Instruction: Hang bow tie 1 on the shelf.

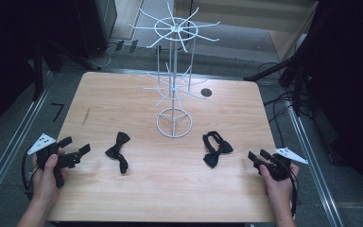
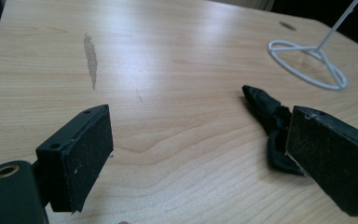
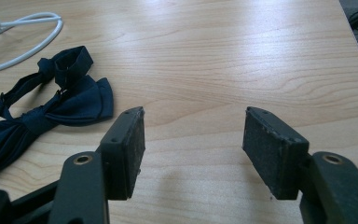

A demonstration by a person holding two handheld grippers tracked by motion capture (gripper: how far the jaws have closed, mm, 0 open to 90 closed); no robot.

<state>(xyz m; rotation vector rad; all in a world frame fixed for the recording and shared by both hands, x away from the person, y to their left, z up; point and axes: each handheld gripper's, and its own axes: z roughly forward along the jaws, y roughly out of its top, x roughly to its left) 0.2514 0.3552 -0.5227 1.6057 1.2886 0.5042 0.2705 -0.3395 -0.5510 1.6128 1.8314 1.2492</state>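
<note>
L gripper point(image 1: 75, 147) open; R gripper point(image 1: 259, 155) open — bow ties point(image 1: 117, 151) on table point(image 1: 170, 189)

The wire display stand point(image 1: 174, 124) stands on the table point(image 1: 123, 94), behind both bow ties. The left bow tie point(image 1: 117, 151) lies before the stand, to its left; the right bow tie point(image 1: 216, 148) lies before it, to its right, somewhat nearer to the base.

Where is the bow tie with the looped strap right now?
In the high view, the strapped bow tie lies on the table's right half, between the white wire rack's base and the right tool.
</note>
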